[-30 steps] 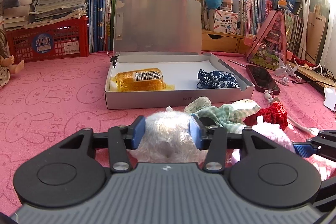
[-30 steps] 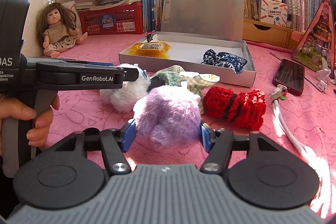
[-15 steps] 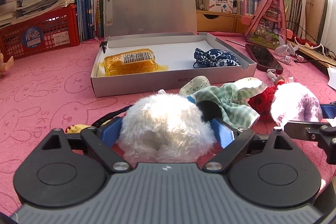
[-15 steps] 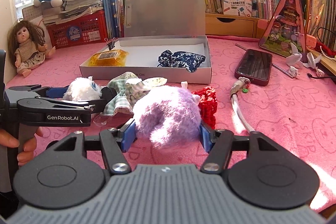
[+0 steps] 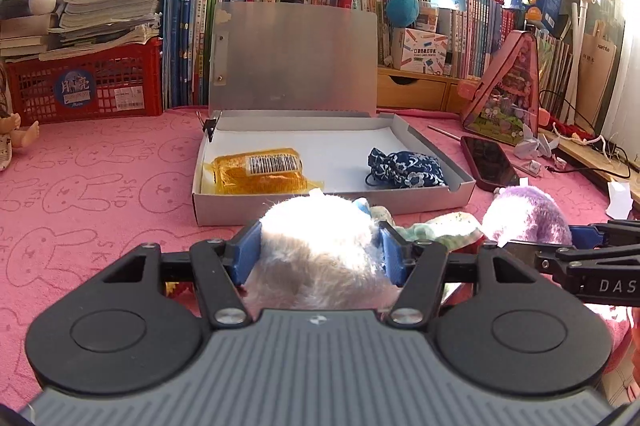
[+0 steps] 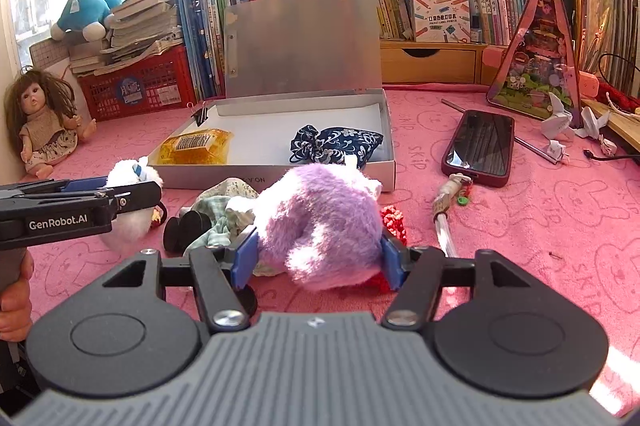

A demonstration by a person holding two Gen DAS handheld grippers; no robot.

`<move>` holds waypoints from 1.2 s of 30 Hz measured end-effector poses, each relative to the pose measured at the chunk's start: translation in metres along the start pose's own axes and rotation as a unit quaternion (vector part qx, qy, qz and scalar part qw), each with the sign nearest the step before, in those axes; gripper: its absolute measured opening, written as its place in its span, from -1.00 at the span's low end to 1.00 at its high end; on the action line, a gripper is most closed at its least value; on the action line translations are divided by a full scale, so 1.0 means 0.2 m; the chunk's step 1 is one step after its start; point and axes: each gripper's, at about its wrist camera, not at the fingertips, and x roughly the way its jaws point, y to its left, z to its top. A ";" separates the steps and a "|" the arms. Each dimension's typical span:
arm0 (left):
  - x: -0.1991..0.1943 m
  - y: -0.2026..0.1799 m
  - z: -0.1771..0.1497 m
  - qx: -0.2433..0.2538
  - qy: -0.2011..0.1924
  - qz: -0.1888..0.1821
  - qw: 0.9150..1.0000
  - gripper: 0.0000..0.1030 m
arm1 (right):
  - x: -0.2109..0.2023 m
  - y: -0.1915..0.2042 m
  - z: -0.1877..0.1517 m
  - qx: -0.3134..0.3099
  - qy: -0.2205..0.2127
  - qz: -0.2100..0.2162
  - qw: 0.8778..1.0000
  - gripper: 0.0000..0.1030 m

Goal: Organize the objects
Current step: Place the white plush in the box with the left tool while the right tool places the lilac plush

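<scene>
1. Plush toys first: white plush toy (image 5: 316,238) sitting between the blue pads of the left gripper (image 5: 319,255), jaws closing on its fur, low over the pink tablecloth (image 5: 80,186) just in front of the box (image 5: 224,210).
2. Clamped firmly in the right gripper (image 6: 318,258): purple plush toy (image 6: 320,222), pads pressed into both flanks, held near the box's front wall but not over it.
3. Already lying inside the open box, lid propped upright behind: yellow packet (image 5: 256,174) on the left, blue patterned pouch (image 5: 404,170) on the right, white floor bare between them.
4. Left on the cloth between the two toys: checked cloth (image 6: 224,210) in a heap, red knitted piece (image 6: 394,222) partly hidden behind the purple toy.
5. Judged roughly halfway: two items boxed, two in hand and not yet carried over the rim, at least two more waiting.
6. Lying well to the right, apparently no part of the sorting: phone (image 6: 480,146).
</scene>
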 end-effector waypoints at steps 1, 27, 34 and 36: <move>-0.01 0.00 0.02 0.002 -0.005 -0.001 1.000 0.29 | 0.01 -0.01 0.02 0.002 -0.002 0.001 1.000 0.25; 0.63 0.30 0.53 -0.081 0.064 0.024 0.994 0.30 | 0.77 -0.24 0.61 0.086 0.084 0.030 0.992 0.25; 0.62 0.29 0.52 -0.082 0.065 0.033 0.994 0.30 | 0.80 -0.27 0.59 0.096 0.086 0.034 0.991 0.25; 0.61 0.28 0.53 -0.083 0.065 0.038 0.994 0.30 | 0.79 -0.28 0.59 0.094 0.084 0.034 0.991 0.25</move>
